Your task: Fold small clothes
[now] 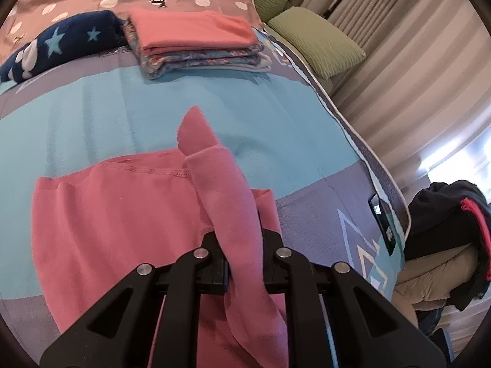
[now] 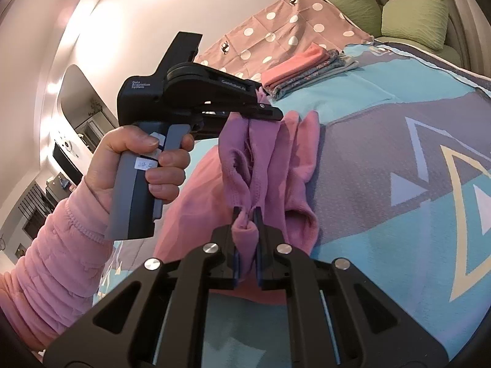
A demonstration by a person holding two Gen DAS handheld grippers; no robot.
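Observation:
A pink garment (image 1: 122, 214) lies partly spread on the blue and grey bedspread (image 1: 153, 98). My left gripper (image 1: 242, 239) is shut on a bunched fold of it, and the fold stands up past the fingers. In the right wrist view the pink garment (image 2: 276, 159) hangs stretched between both grippers. My right gripper (image 2: 247, 214) is shut on a gathered edge close to the camera. A hand in a pink sleeve holds my left gripper (image 2: 264, 107), which clamps the far end of the cloth above the bed.
A stack of folded clothes (image 1: 196, 40) with a salmon piece on top sits further up the bed, beside a navy star-patterned item (image 1: 58, 46). Green pillows (image 1: 316, 40) lie by the curtains. The bed edge runs along the right, with a pile of dark clothing (image 1: 448, 224) beyond it.

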